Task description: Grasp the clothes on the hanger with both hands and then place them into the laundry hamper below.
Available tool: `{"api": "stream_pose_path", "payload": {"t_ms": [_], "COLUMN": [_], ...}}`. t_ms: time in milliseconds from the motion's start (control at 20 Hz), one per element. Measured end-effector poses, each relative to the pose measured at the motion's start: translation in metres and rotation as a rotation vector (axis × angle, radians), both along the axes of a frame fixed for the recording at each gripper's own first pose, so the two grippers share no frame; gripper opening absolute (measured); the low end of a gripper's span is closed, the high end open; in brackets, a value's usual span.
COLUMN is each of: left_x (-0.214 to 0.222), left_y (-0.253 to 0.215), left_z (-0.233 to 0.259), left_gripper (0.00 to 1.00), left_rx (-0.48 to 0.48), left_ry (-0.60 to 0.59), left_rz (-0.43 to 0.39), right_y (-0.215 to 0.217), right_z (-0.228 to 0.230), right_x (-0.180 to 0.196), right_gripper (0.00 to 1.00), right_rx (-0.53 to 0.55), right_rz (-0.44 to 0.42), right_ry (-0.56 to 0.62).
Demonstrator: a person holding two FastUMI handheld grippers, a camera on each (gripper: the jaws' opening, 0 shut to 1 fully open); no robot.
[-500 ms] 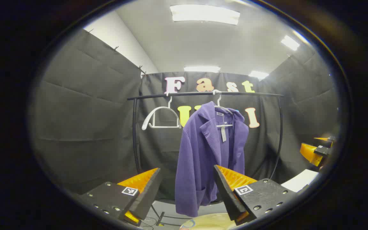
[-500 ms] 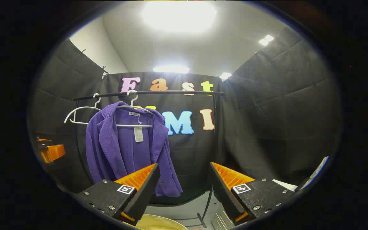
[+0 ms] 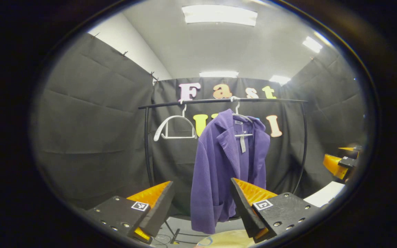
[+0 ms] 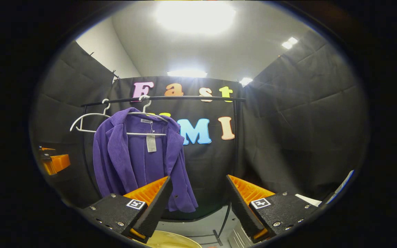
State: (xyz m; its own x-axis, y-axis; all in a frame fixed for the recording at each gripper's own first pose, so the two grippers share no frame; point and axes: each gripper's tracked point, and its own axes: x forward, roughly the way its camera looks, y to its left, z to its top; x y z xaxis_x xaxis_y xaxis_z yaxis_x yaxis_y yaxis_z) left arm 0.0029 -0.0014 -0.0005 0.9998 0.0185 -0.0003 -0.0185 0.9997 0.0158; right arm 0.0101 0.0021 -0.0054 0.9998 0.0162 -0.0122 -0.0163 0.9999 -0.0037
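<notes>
**Both grippers spread and short of the jacket on the rail**

Your left gripper (image 3: 202, 203) was held with its fingers wide apart and nothing between them. In the left gripper view the purple corduroy jacket (image 3: 224, 165) hung beyond that gap, its hem dropping behind the inner edge of the finger on that view's right, well apart from both fingers. The jacket sat on a white hanger (image 3: 241, 119) hooked over the black clothes rail (image 3: 219, 101). A second, bare white hanger (image 3: 172, 127) hung on the same rail to the left of the jacket, with open rail between the two.

Your right gripper (image 4: 198, 201) was likewise spread, gripping nothing. In the right gripper view the jacket (image 4: 133, 162) hung up and to the left of the gap, its lower edge passing behind the finger on that view's left; the stretch of rail to the right of the jacket was bare up to the upright post (image 4: 235, 144).

The pale rim of the laundry hamper (image 4: 171, 240) showed at the bottom edge, below the jacket and between the fingers. You could see the other gripper (image 3: 339, 162) at the far right edge of the left gripper view, well clear of the rail.
</notes>
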Motion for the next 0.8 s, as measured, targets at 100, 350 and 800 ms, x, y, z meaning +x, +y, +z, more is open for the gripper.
{"api": "stream_pose_path", "payload": {"t_ms": [100, 350, 800], "left_x": [0.002, 0.011, 0.052], "left_y": [-0.001, -0.008, -0.045], "left_z": [-0.001, 0.004, 0.033], "left_gripper": [0.99, 0.93, 0.99], "left_rx": [0.000, 0.004, -0.010], "left_ry": [0.001, -0.001, -0.028], "left_rz": [0.005, 0.008, 0.006], "right_y": [-0.001, -0.008, -0.009], "right_z": [-0.002, 0.003, 0.029], "right_x": [0.003, 0.011, 0.061], "right_gripper": [0.95, 0.95, 0.95], "right_rx": [0.003, -0.006, 0.030], "right_rz": [-0.001, 0.001, 0.058], "right_ry": [0.005, -0.006, -0.054]}}
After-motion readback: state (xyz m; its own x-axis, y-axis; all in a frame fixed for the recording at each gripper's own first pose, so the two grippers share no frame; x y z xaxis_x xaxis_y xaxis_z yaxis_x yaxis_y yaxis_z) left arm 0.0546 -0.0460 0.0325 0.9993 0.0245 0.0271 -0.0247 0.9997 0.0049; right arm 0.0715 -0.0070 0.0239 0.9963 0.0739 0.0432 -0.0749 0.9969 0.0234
